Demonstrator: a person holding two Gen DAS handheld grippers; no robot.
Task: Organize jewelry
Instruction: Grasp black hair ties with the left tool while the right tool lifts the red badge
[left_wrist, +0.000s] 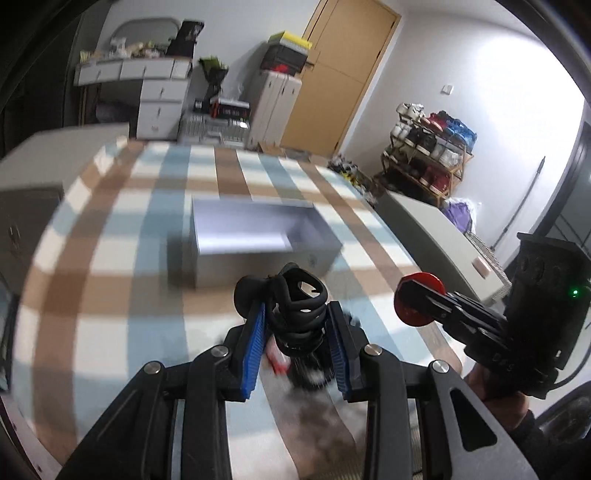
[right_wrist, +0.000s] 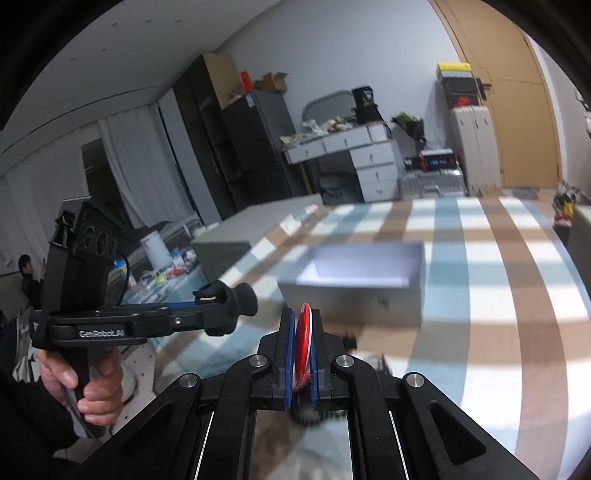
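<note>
My left gripper (left_wrist: 297, 325) is shut on a bundle of black coiled hair ties (left_wrist: 301, 314), held above the striped cloth. My right gripper (right_wrist: 303, 343) is shut on a red and white round piece (right_wrist: 303, 343), seen edge-on between the blue pads; in the left wrist view that red disc (left_wrist: 419, 299) shows at the right. An open grey box (left_wrist: 255, 240) with an empty white inside sits on the table ahead of both grippers; it also shows in the right wrist view (right_wrist: 354, 295). The left gripper (right_wrist: 225, 302) shows at the left there.
The table wears a brown, blue and white checked cloth (left_wrist: 122, 221). Small dark and red items (left_wrist: 306, 369) lie blurred on the cloth under my left gripper. A grey cabinet (left_wrist: 436, 232) stands right of the table; a shoe rack (left_wrist: 428, 155) beyond it.
</note>
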